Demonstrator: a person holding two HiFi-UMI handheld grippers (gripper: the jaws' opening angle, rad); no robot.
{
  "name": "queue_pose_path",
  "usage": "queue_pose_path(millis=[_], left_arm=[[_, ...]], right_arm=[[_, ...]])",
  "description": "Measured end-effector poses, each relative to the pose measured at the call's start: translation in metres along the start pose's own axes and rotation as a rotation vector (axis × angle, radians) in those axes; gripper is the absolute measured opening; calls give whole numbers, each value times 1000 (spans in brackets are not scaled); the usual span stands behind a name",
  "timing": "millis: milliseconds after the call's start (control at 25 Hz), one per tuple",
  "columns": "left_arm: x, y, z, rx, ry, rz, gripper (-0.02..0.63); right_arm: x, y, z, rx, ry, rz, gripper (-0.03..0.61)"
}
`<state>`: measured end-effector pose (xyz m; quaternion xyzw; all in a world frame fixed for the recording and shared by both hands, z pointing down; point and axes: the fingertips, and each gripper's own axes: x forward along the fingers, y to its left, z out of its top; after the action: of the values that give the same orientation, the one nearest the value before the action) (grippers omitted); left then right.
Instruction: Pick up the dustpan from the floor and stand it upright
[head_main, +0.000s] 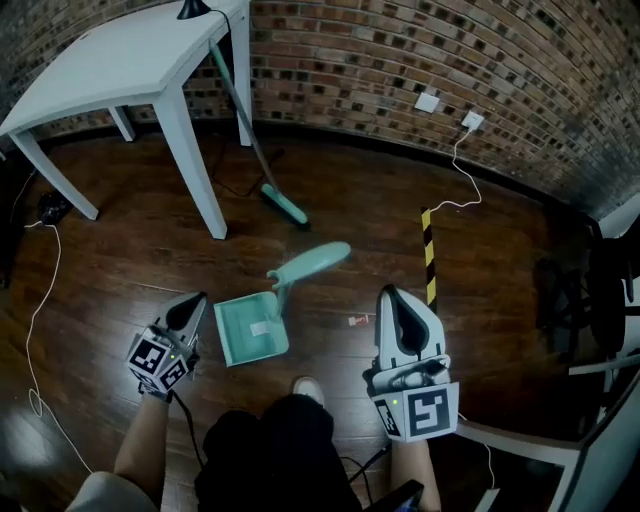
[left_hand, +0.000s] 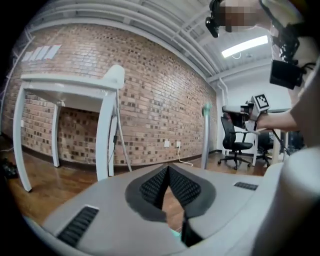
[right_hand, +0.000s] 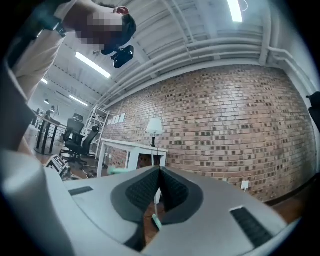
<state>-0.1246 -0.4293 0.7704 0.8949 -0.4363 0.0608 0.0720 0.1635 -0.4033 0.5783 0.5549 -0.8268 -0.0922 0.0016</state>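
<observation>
Dustpan (head_main: 252, 330) sits between left gripper (head_main: 190, 306) and right gripper (head_main: 394, 300), touching neither.

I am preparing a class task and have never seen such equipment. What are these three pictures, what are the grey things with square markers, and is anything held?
A person holds a two-jaw tool in each hand: the left hand-held gripper and the right hand-held gripper. The head view looks down from a camera on the person's head. The two gripper views come from cameras riding on each tool, looking along its jaws. On the wooden floor a teal dustpan lies between the two; a broom leans against the white table. Both tools are shut and hold nothing.
</observation>
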Motion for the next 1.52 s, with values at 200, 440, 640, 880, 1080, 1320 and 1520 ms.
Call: queue_pose_path(millis=[200,440,640,880,1080,1320,1520], left_arm=[[-43,-14,172,75,-24,50,8],[-87,-63,362,131,-69,-31,6],[-136,-99,458,174,-104,16,6],[-194,-125,498,157,-140,72,5],[-238,-164,495,128,-144,6,3],[-261,-192,487,170,-116,61,5],[-276,-206,485,169,-100,75,5]], right_arm=[[-4,-37,134,32,-2,-18,-20],[-23,-78,282,154,24,-140,-20],[-56,-41,364,239,22,-111,-20],[-89,27,400,234,77,-50,-20],[-131,39,426,257,67,-28,-20],[-175,28,437,250,56,-42,-20],[-195,29,439,248,42,-55,-20]])
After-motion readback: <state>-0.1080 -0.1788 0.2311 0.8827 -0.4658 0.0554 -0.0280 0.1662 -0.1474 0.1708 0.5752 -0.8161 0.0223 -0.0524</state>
